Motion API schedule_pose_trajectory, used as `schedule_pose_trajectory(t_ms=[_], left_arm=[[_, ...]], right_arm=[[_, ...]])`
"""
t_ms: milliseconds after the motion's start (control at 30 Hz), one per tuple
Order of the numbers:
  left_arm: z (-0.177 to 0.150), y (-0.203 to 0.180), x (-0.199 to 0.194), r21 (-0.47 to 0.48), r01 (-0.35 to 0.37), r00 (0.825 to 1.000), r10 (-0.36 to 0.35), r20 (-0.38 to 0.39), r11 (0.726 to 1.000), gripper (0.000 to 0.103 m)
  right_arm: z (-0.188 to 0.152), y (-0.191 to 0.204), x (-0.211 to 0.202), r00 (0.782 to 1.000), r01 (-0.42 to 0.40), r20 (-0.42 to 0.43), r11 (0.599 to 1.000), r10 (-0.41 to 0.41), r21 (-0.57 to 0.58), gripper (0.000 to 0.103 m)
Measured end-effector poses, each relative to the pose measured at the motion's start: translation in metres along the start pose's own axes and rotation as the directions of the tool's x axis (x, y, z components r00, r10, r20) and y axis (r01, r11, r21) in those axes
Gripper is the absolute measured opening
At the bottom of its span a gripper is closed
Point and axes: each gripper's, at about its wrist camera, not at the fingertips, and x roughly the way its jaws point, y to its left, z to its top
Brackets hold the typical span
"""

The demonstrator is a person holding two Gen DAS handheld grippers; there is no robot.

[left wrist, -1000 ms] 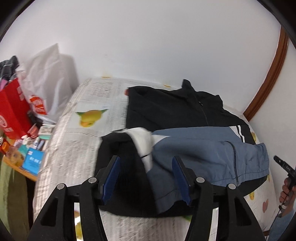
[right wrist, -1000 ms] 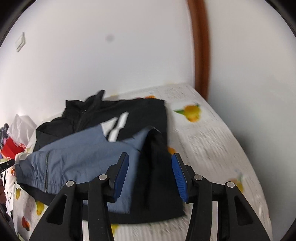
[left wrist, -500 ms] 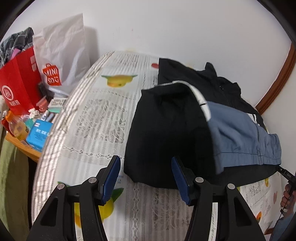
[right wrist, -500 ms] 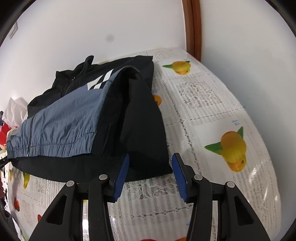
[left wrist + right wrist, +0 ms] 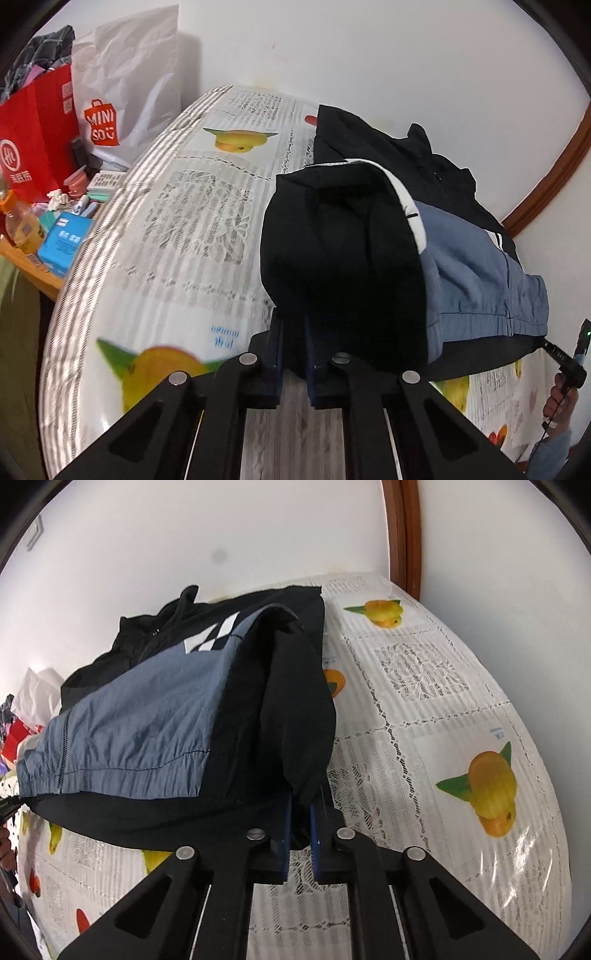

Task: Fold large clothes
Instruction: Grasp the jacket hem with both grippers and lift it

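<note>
Jacket: a black and blue jacket point(image 5: 369, 236) is laid on the counter point(image 5: 177, 236), which is covered by a lace cloth with fruit prints. Both sleeves are seen already folded over the blue front panel.

Left tool: the left tool point(image 5: 293, 343) is closed on the near hem corner of the jacket, on its black left side. The black cloth is pinched between the two pads.

Right tool: the right tool point(image 5: 300, 821) is closed on the other near hem corner of the jacket point(image 5: 207, 709), at the black cuff end beside the blue panel.

Key relation: from both tools the jacket stretches forward, away from them. Its long axis runs from the gripped hem to the collar point(image 5: 419, 134), which lies at the far end, near the wall. Each tool is equally near to its own corner of the hem.

Next move, as judged: the hem is probably to be lifted and carried forward along this axis toward the collar, so that the jacket is halved.

Risk: the folded sleeves can slip out if the two corners are not raised together.
</note>
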Motion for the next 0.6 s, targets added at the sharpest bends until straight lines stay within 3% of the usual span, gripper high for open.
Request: schedule_pose_trajectory(t_ms=[400, 600], left_arm=[[-0.063, 0.012, -0.048, 0.026, -0.045, 0.999, 0.045, -0.015, 0.999, 0.009], [-0.071, 0.010, -0.059, 0.030, -0.061, 0.998, 0.061, -0.002, 0.998, 0.013]], right_arm=[[-0.043, 0.001, -0.035, 0.999, -0.051, -0.014, 0.996, 0.050, -0.076, 0.007], [-0.056, -0.009, -0.047, 0.999, 0.040, -0.026, 0.995, -0.042, -0.095, 0.009]])
